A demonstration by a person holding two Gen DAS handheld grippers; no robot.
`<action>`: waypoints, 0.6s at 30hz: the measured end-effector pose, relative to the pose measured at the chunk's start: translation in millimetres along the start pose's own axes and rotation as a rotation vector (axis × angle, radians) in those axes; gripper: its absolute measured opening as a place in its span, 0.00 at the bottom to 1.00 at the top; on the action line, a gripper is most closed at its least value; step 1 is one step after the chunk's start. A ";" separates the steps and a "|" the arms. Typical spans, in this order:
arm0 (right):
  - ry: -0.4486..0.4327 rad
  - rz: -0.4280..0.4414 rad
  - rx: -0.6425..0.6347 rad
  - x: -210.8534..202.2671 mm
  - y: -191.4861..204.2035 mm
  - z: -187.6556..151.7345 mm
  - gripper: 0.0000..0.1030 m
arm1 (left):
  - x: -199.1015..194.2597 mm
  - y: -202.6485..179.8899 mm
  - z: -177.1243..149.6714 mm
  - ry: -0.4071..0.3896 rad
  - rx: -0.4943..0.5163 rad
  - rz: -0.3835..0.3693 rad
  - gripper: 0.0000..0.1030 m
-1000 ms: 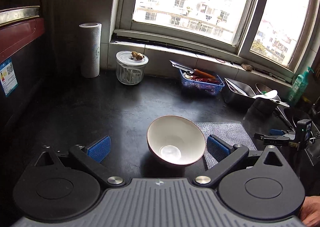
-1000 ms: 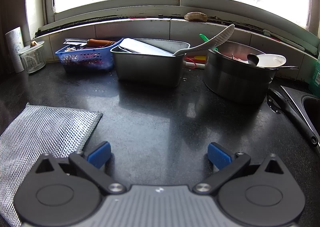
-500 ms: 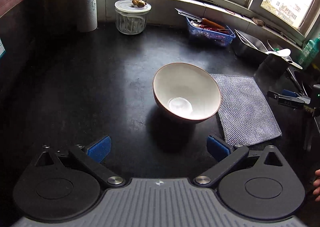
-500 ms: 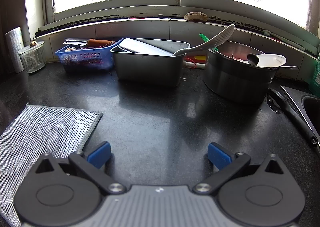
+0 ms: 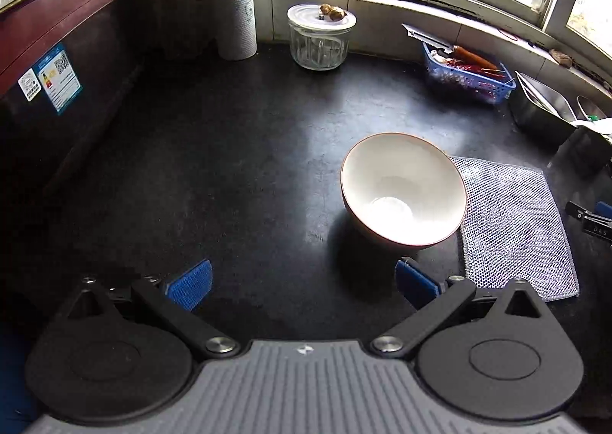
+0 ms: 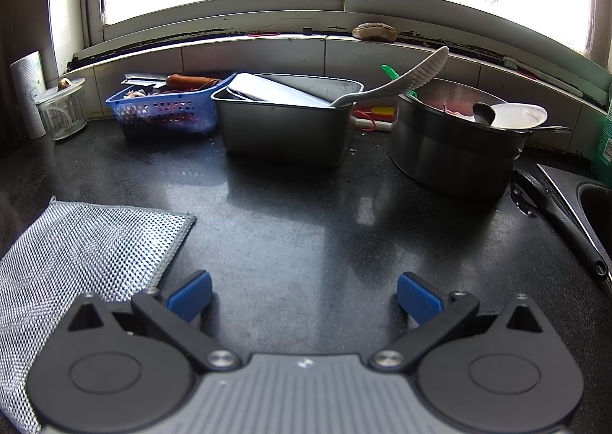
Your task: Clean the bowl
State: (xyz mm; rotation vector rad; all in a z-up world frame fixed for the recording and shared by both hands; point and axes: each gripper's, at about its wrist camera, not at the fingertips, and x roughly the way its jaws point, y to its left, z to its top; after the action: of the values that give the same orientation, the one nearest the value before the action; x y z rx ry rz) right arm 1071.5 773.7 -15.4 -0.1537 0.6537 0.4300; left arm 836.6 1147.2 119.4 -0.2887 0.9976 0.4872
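Note:
A bowl (image 5: 401,189), white inside with a brown rim, stands on the black counter (image 5: 229,173) in the left wrist view, ahead and to the right. A silver mesh cloth (image 5: 508,227) lies flat just right of it, touching its side. My left gripper (image 5: 304,284) hovers above the counter, open and holding nothing, its right pad just short of the bowl's near side. In the right wrist view the same mesh cloth (image 6: 80,250) lies at lower left. My right gripper (image 6: 304,298) is open and empty over bare counter, the cloth beside its left finger.
Along the tiled back wall stand a paper towel roll (image 5: 233,7), a lidded glass jar (image 5: 319,38), a blue basket (image 6: 168,110), a metal tray (image 6: 287,116) with a white ladle, and a steel pot (image 6: 455,139). A sink edge (image 6: 573,200) is at far right. A dark red appliance (image 5: 53,43) stands left.
The left gripper has pulled up, back and to the left, so the bowl now sits further right in its view. The right gripper and its view have not moved.

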 end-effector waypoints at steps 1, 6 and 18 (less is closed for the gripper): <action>0.000 0.000 0.000 0.0 0.0 0.0 1.00 | 0.2 -1.5 -0.4 0.005 -0.004 0.008 1.00; 0.000 0.000 0.000 0.0 0.1 0.0 1.00 | -5.7 -12.6 -1.6 0.007 -0.009 0.016 1.00; 0.000 -0.008 0.007 5.1 2.4 4.1 1.00 | -15.3 -37.9 -10.8 0.012 0.033 0.118 1.00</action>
State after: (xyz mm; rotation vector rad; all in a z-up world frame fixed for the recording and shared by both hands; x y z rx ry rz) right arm 1076.4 778.7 -15.3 -0.1493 0.6545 0.4198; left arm 841.4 1106.0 127.3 -0.2037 1.0370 0.5762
